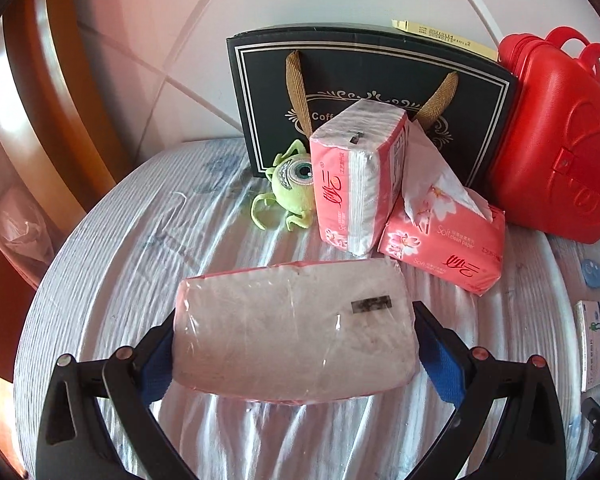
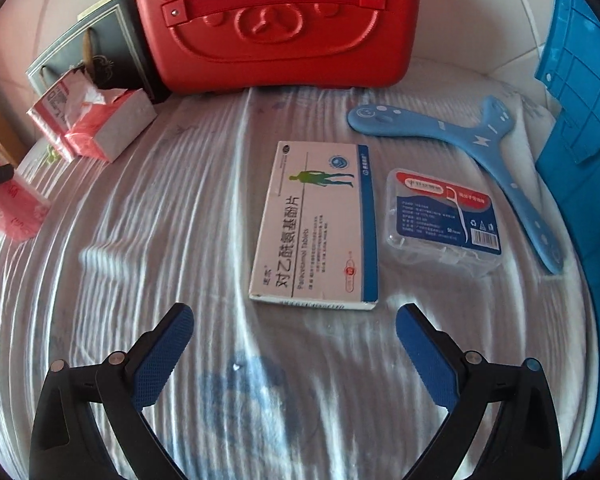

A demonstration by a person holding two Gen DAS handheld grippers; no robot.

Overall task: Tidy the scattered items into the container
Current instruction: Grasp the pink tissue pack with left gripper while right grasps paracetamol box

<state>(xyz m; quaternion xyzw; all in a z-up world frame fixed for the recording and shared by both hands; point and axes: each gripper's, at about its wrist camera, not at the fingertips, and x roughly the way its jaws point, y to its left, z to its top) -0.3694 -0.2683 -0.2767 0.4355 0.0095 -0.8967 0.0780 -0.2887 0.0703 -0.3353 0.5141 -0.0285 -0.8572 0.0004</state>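
Tissue pack, pink w/ clear wrap, sits clamped between the left gripper fingers, blue pads pressed on both short ends, over the striped cloth on the table. Behind it: two more tissue packs, one upright leaning on an opened one w/ a sheet pulled up. Green one-eyed plush just beside the upright pack, in front of a black gift bag. Red case stands to the right of the bag.

Right gripper hangs empty, fingers spread wide, above the cloth. Just ahead lies a white medicine box, floss pick box beside it, blue boomerang beyond. Blue crate at far right edge, touching the boomerang's side; can't tell what's inside.
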